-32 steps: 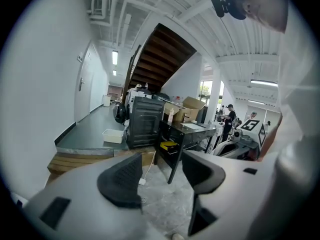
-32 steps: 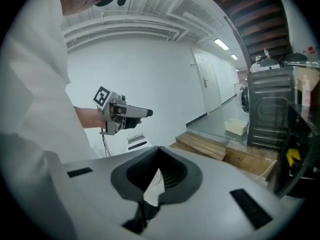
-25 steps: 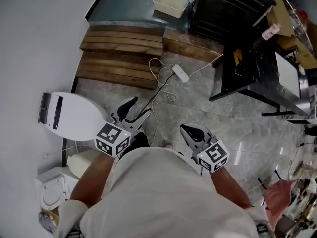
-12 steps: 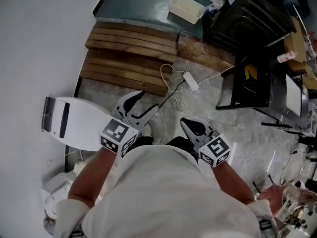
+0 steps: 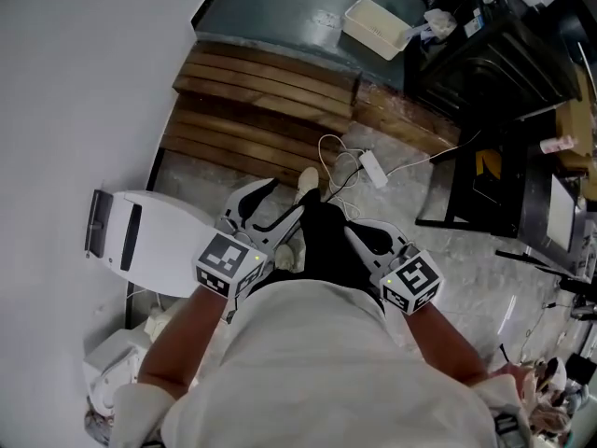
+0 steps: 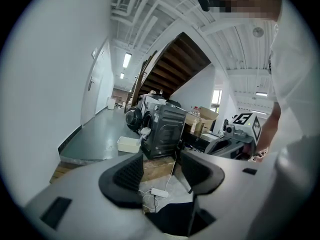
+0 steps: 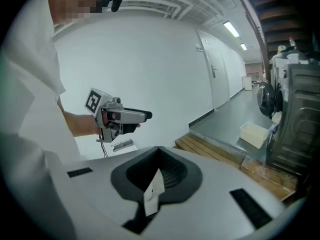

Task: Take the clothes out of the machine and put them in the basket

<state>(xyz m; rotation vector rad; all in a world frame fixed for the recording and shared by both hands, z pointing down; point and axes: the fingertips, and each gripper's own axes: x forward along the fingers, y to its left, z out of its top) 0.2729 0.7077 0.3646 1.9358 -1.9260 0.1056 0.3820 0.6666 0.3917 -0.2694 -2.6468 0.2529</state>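
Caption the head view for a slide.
Looking down: left gripper open, right gripper shut, held near wooden planks and a power strip.

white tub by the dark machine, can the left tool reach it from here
Probably not yet: the white tub lies well beyond the left tool, past the wooden planks. Nothing blocks the way, though.
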